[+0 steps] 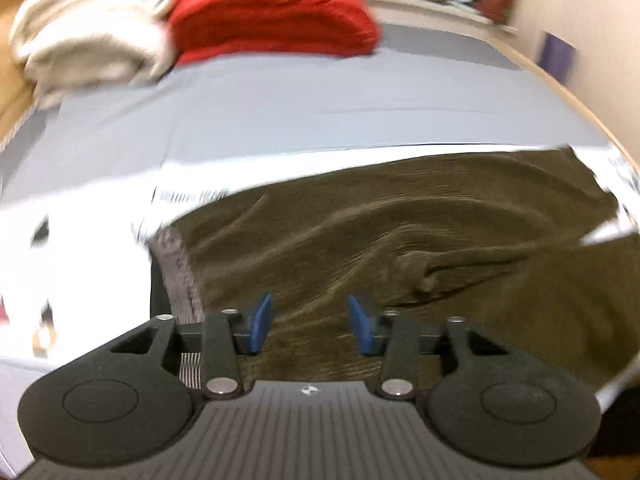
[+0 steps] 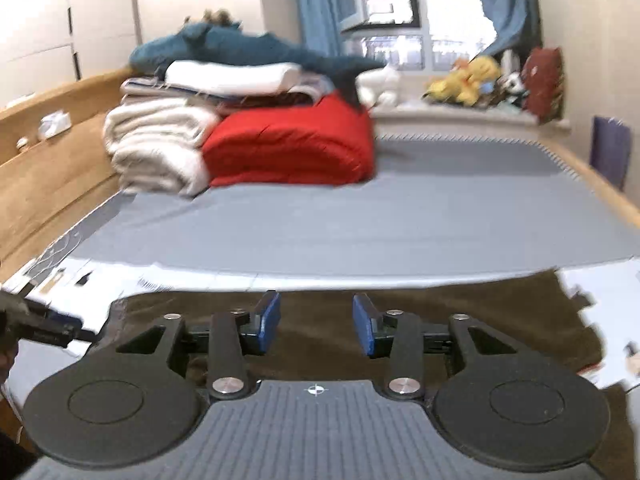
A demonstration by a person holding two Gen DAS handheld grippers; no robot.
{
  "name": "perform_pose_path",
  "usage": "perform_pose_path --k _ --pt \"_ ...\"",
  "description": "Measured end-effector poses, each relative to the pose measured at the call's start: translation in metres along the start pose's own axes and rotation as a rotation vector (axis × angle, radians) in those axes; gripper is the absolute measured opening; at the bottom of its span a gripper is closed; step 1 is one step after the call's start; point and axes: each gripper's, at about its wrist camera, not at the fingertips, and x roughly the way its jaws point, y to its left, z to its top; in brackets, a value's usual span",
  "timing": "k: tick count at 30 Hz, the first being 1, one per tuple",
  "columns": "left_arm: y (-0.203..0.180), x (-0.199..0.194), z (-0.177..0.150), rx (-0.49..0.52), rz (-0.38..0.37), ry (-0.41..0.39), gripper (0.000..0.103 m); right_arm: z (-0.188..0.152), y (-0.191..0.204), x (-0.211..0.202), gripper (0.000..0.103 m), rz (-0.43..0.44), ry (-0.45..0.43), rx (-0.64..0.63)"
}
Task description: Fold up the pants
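Dark olive-brown pants (image 1: 420, 240) lie wrinkled on white sheets of paper (image 1: 80, 264) at the near end of a bed; their grey ribbed waistband (image 1: 178, 276) is at the left. My left gripper (image 1: 311, 322) is open and empty, just above the pants near the waistband. In the right wrist view the pants (image 2: 400, 320) spread across the near edge of the bed. My right gripper (image 2: 316, 326) is open and empty above them. The left gripper's tip (image 2: 48, 330) shows at the far left of that view, by the pants' left edge.
The bed has a grey sheet (image 2: 360, 216) and a wooden frame (image 2: 44, 168). A red folded quilt (image 2: 292, 148), cream blankets (image 2: 156, 144) and a blue plush shark (image 2: 240, 50) are piled at the far left. Plush toys (image 2: 468, 80) sit on the windowsill.
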Motion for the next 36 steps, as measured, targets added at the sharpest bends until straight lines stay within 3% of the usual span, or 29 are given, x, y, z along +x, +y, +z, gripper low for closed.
perform_pose_path --k 2,5,6,7,8,11,16,18,21,25,31,33,36 --pt "0.01 0.007 0.006 -0.073 0.029 0.015 0.016 0.003 -0.022 -0.002 0.044 -0.055 -0.017 -0.016" --pt "0.022 0.004 0.018 -0.13 0.061 -0.052 0.013 -0.017 -0.064 0.015 0.042 -0.143 0.0 0.059" --pt "0.026 0.002 0.02 -0.159 0.061 -0.062 0.013 -0.028 -0.074 0.021 0.036 -0.169 0.006 0.111" --pt "0.031 0.002 0.022 -0.199 0.058 -0.065 0.013 -0.039 -0.085 0.027 0.015 -0.194 0.022 0.174" --pt "0.035 0.001 0.024 -0.23 0.055 -0.062 0.013 -0.046 -0.097 0.035 0.007 -0.208 0.06 0.251" --pt "0.043 -0.001 0.027 -0.3 0.032 -0.072 0.013 -0.051 -0.115 0.039 0.007 -0.182 0.055 0.428" --pt "0.053 0.009 0.032 -0.43 -0.028 -0.018 0.013 -0.048 -0.116 0.063 0.009 -0.159 0.094 0.422" --pt "0.058 0.022 0.045 -0.455 -0.017 0.011 0.013 -0.046 -0.117 0.07 0.009 -0.132 0.098 0.422" --pt "0.067 0.04 0.072 -0.493 0.022 -0.009 0.013 -0.042 -0.11 0.068 0.009 -0.116 0.109 0.379" --pt "0.089 0.076 0.087 -0.678 -0.026 -0.072 0.013 -0.036 -0.106 0.066 0.009 -0.113 0.109 0.342" --pt "0.087 0.13 0.103 -0.566 0.022 -0.055 0.018 -0.036 -0.113 0.072 0.009 -0.099 0.138 0.388" --pt "0.085 0.142 0.108 -0.518 0.032 -0.069 0.031 -0.035 -0.112 0.074 0.01 -0.084 0.14 0.382" --pt "0.083 0.161 0.116 -0.453 0.046 -0.075 0.043 -0.032 -0.109 0.076 0.016 -0.081 0.136 0.351"
